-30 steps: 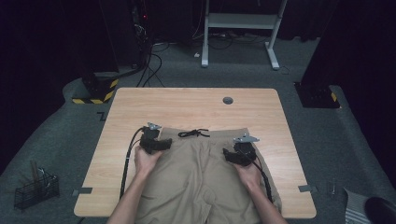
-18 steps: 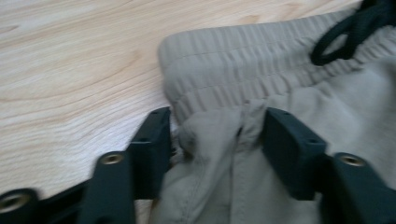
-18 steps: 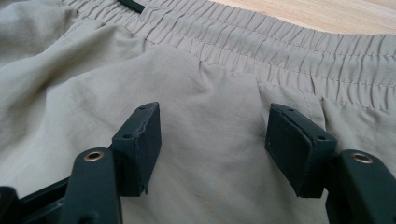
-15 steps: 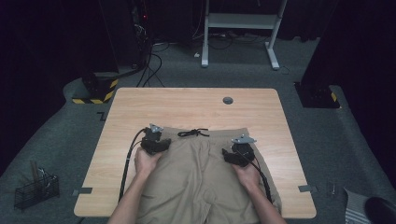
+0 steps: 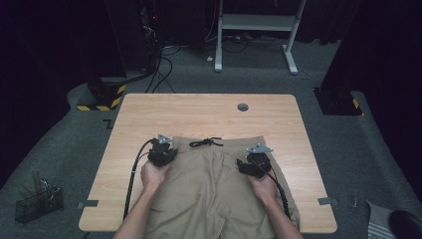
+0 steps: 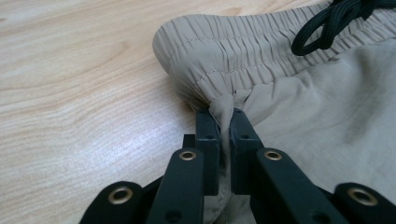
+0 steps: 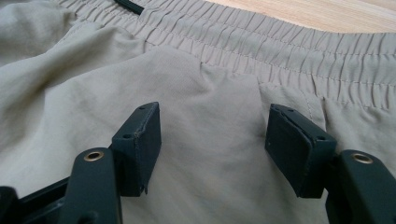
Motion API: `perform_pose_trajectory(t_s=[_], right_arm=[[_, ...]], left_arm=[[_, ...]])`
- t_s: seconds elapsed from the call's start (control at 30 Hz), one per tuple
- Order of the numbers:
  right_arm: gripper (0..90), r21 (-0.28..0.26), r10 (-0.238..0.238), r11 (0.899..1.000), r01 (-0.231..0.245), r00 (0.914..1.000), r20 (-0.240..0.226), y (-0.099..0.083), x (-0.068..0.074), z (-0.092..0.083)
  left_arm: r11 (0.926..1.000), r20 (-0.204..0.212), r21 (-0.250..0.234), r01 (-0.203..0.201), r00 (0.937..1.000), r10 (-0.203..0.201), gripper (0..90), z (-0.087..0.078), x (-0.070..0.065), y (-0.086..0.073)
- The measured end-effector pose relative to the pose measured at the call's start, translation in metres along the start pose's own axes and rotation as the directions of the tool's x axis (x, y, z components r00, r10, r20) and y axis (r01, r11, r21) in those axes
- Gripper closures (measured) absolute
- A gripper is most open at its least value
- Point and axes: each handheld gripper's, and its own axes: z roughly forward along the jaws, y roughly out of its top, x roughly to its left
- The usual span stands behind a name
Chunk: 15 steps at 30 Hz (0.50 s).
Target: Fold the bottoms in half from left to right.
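At the near edge of the pale wooden table (image 5: 149,112), a pair of khaki fabric shorts with an elastic waistband (image 5: 214,189) lies flat, waistband away from the person and legs reaching the near edge. The left gripper (image 6: 224,122) has its jaws closed on a pinch of cloth just below the waistband's left corner. The right gripper (image 7: 212,140) hovers with jaws wide apart over the cloth below the waistband's right side, gripping nothing. So one corner seems secured and the other grasp is not yet made; any lifting or folding looks still ahead. Beyond the hands, the black drawstring bow (image 5: 206,143) rests at the waistband's middle. Farther off sits a round grey grommet (image 5: 243,107). No readable writing or labels appear.
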Motion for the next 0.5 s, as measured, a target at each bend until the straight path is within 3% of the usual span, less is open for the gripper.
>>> perform_pose_trajectory(t_s=[0.37,0.5], right_arm=[[35.9,-0.002,0.001,1.0,-0.001,1.0,0.002,0.0,0.001,0.0],[36.0,-0.002,0.003,1.0,-0.003,1.0,0.004,0.0,0.001,0.0]], left_arm=[[0.9996,0.036,-0.028,0.009,0.9993,-0.008,86.4,-0.018,-0.004,0.003],[0.9981,0.067,-0.05,0.036,0.9972,-0.032,86.4,-0.024,-0.005,0.003]])
